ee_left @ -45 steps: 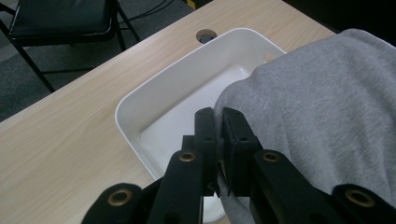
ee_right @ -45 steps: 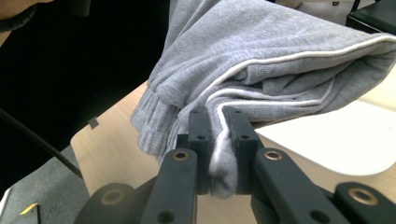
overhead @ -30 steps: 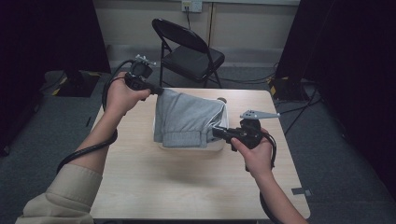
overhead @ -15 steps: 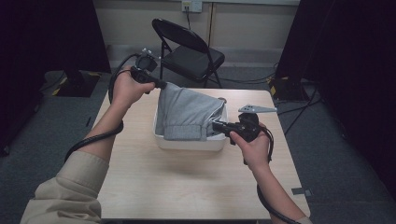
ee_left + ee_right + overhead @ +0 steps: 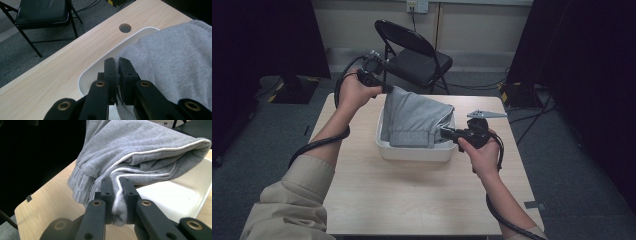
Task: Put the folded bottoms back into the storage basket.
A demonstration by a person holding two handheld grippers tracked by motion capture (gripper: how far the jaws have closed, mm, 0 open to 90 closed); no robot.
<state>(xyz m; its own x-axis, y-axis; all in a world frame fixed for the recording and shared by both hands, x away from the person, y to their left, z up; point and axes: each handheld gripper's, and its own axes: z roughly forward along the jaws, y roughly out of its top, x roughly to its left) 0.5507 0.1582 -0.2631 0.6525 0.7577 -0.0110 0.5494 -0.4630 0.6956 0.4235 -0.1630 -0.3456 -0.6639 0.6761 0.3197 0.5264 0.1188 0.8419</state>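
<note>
- The left gripper (image 5: pixel 384 87) holds the far left corner of the grey sweatpants (image 5: pixel 414 117); in the left gripper view its jaws are closed on a thin edge of the cloth (image 5: pixel 170 62).
- The right gripper (image 5: pixel 447 133) holds the near right side of the sweatpants; in the right gripper view its jaws are closed on a fold of grey cloth with a white stripe (image 5: pixel 140 150).
- The folded sweatpants hang between the two grippers, over the white tub (image 5: pixel 412 150), and the lower part with the ribbed band lies over the near wall of the tub.
- The tub stands near the middle of the wooden surface (image 5: pixel 412 200), a little toward the far side.
- In the left gripper view the rounded white rim of the tub (image 5: pixel 100 67) lies just under the jaws, and a round hole (image 5: pixel 125 27) in the surface is behind it.
- A black folding chair (image 5: pixel 412 55) stands on the floor behind the surface.
- The person's left hand (image 5: pixel 352 95) is at the far left corner of the surface, and the right hand (image 5: pixel 479 150) is to the right of the tub.
</note>
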